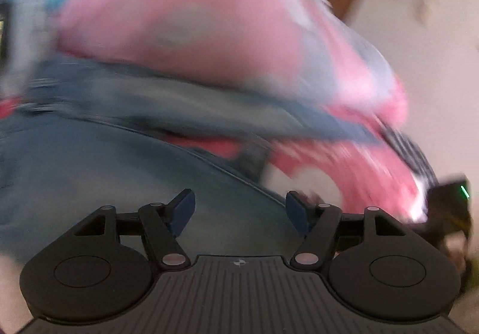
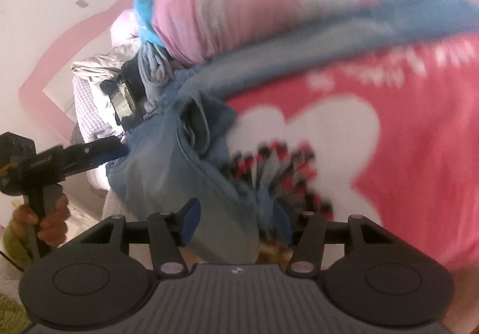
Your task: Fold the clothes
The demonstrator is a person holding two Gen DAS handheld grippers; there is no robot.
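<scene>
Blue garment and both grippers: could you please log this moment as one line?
task: fold clothes | left gripper: open, empty | right gripper: open, blue garment between jaws | views: motion-blurred

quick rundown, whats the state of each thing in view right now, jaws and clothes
left gripper: jaws open, nothing between them
right gripper: jaws apart, blue garment between them, grip unclear
blue garment: crumpled, not folded
pink blanket with white shapes: spread under the clothes
pale pink bundle: heaped at the back
clothes pile: unfolded heap
</scene>
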